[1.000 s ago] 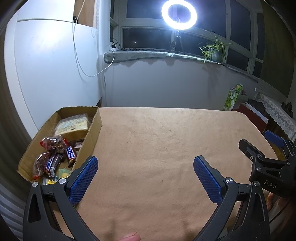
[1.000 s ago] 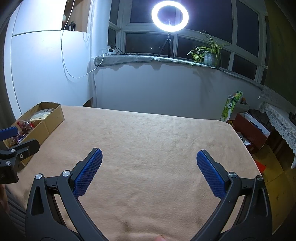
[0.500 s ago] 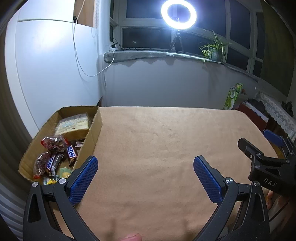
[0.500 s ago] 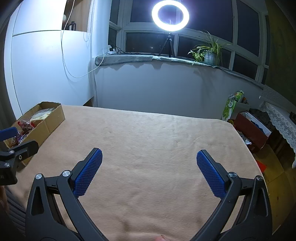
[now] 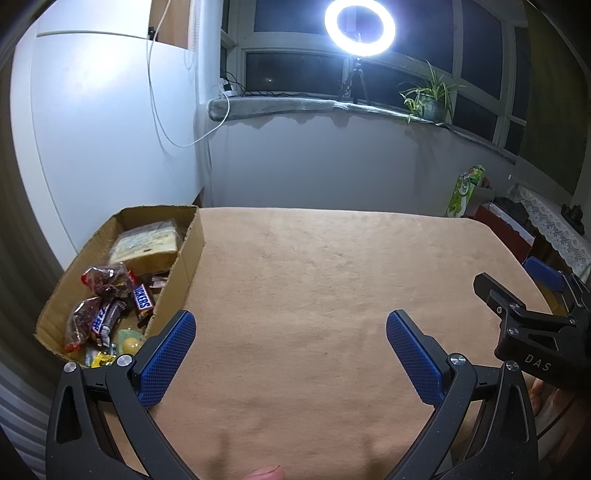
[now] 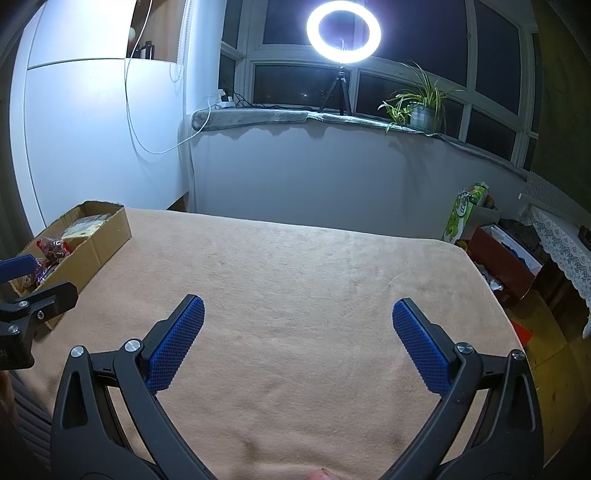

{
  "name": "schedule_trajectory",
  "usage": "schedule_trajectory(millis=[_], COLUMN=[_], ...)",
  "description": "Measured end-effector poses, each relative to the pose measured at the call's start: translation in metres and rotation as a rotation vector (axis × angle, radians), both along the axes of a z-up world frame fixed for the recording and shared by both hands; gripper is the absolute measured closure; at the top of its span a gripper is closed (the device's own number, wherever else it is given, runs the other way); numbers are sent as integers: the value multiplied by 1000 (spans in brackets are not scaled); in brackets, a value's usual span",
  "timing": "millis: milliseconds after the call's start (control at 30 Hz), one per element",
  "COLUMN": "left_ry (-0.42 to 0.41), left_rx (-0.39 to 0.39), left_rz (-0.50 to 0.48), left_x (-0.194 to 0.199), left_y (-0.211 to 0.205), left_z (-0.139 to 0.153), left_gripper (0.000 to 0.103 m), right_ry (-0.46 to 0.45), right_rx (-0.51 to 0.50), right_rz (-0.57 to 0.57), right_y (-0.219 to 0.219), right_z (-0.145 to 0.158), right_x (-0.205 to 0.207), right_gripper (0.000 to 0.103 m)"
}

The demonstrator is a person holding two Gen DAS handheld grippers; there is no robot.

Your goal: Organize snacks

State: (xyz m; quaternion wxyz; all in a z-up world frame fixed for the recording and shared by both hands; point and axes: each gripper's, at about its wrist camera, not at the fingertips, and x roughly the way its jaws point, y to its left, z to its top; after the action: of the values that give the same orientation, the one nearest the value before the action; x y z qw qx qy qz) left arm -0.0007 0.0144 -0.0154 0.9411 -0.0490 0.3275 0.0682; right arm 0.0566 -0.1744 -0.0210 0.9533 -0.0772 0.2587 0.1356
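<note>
Both claws are held wide open over the tan bench (image 5: 314,295) with nothing gripped — left claw (image 5: 291,354), right claw (image 6: 299,339). The snacks (image 5: 110,306) are found piled inside a cardboard box (image 5: 184,266) at about 10 o'clock from the left claw, right at the bench's left edge; a Snickers bar (image 5: 143,297) can be read among the wrappers. The bench top beyond the blue pads (image 6: 177,343) is seen covered in cloth — a ring light (image 6: 343,31) glows at 12 o'clock.
</note>
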Motion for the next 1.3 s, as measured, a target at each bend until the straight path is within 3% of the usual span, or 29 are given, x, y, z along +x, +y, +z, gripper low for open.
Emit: schedule_trajectory(millis=[1300], left_ry=[1], left_rx=[8], left_rz=[15], left_x=[-3], left_y=[1], left_z=[-2], left_gripper=[0], right_ry=[10], right_rx=[-1], right_rz=[3], right_y=[-1], right_z=[-5], right_x=[0], right_gripper=[0])
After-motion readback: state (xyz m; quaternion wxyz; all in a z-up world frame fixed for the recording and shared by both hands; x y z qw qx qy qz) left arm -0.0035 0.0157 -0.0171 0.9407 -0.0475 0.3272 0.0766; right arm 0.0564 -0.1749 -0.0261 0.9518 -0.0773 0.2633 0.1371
